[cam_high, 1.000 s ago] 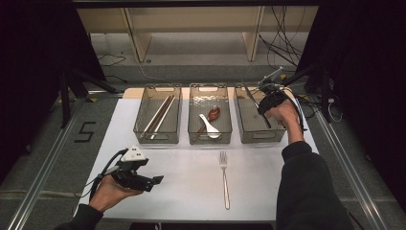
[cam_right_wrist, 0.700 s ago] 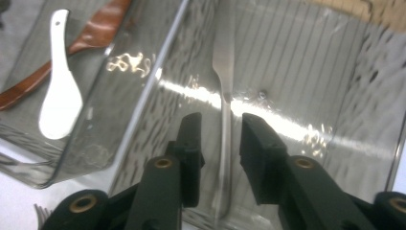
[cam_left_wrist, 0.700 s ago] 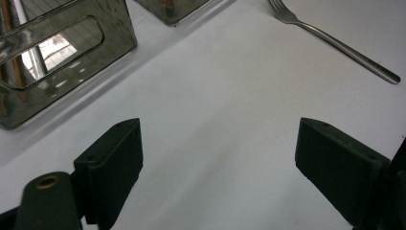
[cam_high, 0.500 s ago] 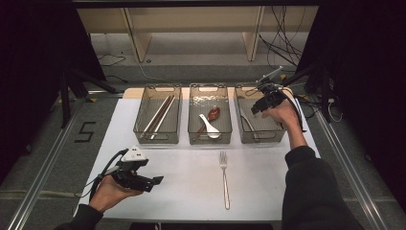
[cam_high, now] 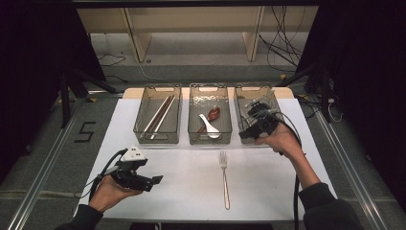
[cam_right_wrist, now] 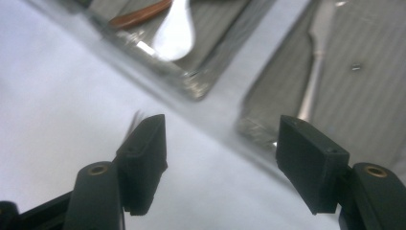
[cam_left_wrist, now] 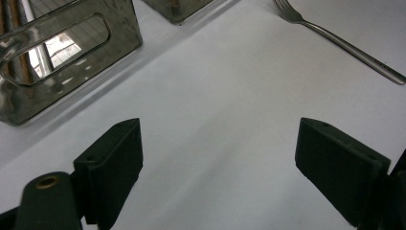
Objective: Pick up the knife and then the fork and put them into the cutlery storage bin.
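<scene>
A metal fork (cam_high: 224,177) (cam_left_wrist: 335,43) lies on the white table (cam_high: 186,191), tines toward the bins. My left gripper (cam_high: 155,181) (cam_left_wrist: 218,143) rests low at the front left, open, with bare table between its jaws. My right gripper (cam_high: 246,133) (cam_right_wrist: 222,143) hangs over the front left corner of the right bin (cam_high: 268,98). Its jaws have just been opening and hold nothing. A metal utensil (cam_right_wrist: 313,72) lies inside that bin. The fork's tines peek out behind the right gripper's left jaw in the right gripper view.
Three clear bins stand in a row at the back. The left bin (cam_high: 143,129) (cam_left_wrist: 72,57) holds chopsticks (cam_high: 159,115). The middle bin (cam_high: 194,136) holds a white spoon (cam_high: 207,124) (cam_right_wrist: 174,31) and a red-brown spoon (cam_high: 214,114) (cam_right_wrist: 139,17). Cables trail from both grippers.
My right gripper has come from the far right of the right bin toward its front left corner, and its jaws have opened. The left hand has stayed put.
</scene>
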`<state>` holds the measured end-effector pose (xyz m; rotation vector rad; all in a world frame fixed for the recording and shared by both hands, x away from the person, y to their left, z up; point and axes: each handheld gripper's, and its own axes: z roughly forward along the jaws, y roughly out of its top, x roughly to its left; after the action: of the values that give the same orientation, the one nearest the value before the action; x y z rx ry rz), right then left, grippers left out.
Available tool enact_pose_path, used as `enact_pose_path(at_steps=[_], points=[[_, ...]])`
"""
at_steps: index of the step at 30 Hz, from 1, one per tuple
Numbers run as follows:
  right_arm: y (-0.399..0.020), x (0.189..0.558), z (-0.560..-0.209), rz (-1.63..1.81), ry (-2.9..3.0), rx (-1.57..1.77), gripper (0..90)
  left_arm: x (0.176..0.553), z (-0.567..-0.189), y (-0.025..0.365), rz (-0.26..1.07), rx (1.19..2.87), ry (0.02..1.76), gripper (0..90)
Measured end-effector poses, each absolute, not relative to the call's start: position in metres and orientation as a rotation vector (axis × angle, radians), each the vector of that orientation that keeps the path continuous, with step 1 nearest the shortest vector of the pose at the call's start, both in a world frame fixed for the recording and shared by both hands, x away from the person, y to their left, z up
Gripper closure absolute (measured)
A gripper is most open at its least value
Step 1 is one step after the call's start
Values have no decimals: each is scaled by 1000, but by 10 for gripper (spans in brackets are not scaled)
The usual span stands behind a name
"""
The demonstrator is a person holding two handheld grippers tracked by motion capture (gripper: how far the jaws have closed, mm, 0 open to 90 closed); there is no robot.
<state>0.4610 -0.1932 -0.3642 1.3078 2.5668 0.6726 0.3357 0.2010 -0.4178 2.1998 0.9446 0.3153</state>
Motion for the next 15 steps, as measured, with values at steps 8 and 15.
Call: enact_pose_path(at_steps=[8,15], points=[[-172,423,-395,669,2669,1233,345,334,-419,202,319,2201,942,162],[-157,405,-409,667,2735,1163,388,334,-418,203,320,2193,948,162]])
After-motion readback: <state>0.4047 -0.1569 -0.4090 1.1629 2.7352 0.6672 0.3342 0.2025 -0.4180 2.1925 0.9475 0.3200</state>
